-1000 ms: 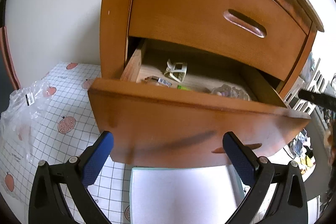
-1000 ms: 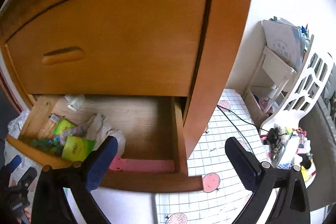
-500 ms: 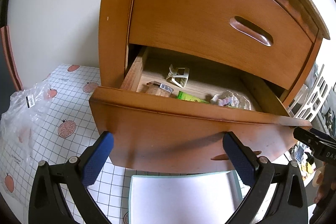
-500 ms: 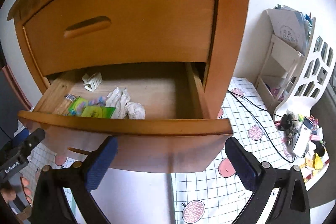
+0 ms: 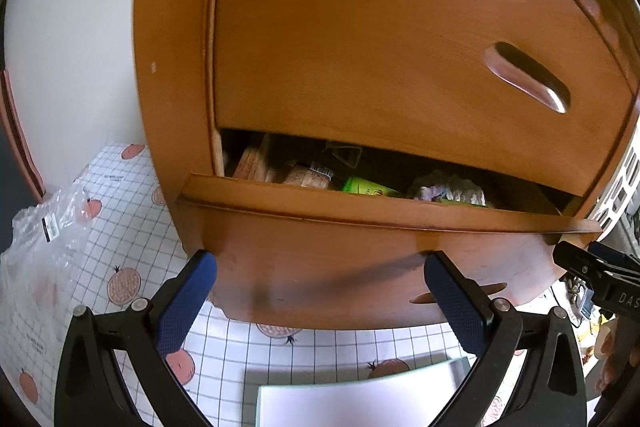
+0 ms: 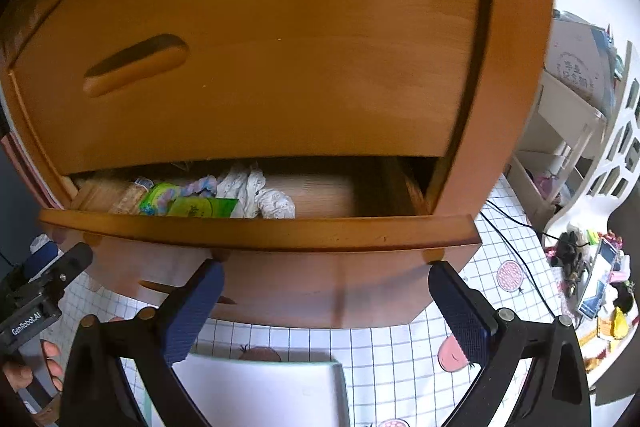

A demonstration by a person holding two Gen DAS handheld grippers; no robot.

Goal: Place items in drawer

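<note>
Clearly the lower drawer point(image 5: 360, 251) is only part way out of the cabinet point(image 5: 176, 67), its front board filling the middle of both wrist views, with the shut upper drawer point(image 6: 256, 39) hanging over it. Inside lie the things meant for it: a green packet point(image 6: 200, 206), a crumpled white cloth point(image 6: 260, 193), a pastel bundle point(image 6: 200, 185) and a labelled wrapper point(image 5: 310, 175).

The left gripper point(image 5: 320, 287) has its jaws wide apart and empty, both blue pads up against the drawer front or very nearly so; actual contact cannot be told. The right gripper point(image 6: 326, 295) is the same, jaws spread, nothing between them, its pads close under the drawer's top lip at 12 o'clock.

My guess is that the drawer is being pushed shut. The main risk is the cloth: it is heaped high, near the top edge, and could catch under the upper drawer and jam the slide. Uneven pushing is another worry, since one gripper leading the other would skew the drawer in its runners and wedge it. Open jaws offer only small pad faces, which might slip down the smooth, curved wood. A white tray point(image 6: 264, 393) sits on the checked floor mat point(image 6: 400, 347) at 6 o'clock, and a clear plastic bag point(image 5: 44, 239) lies at 9 o'clock in the left view; neither blocks the drawer.
</note>
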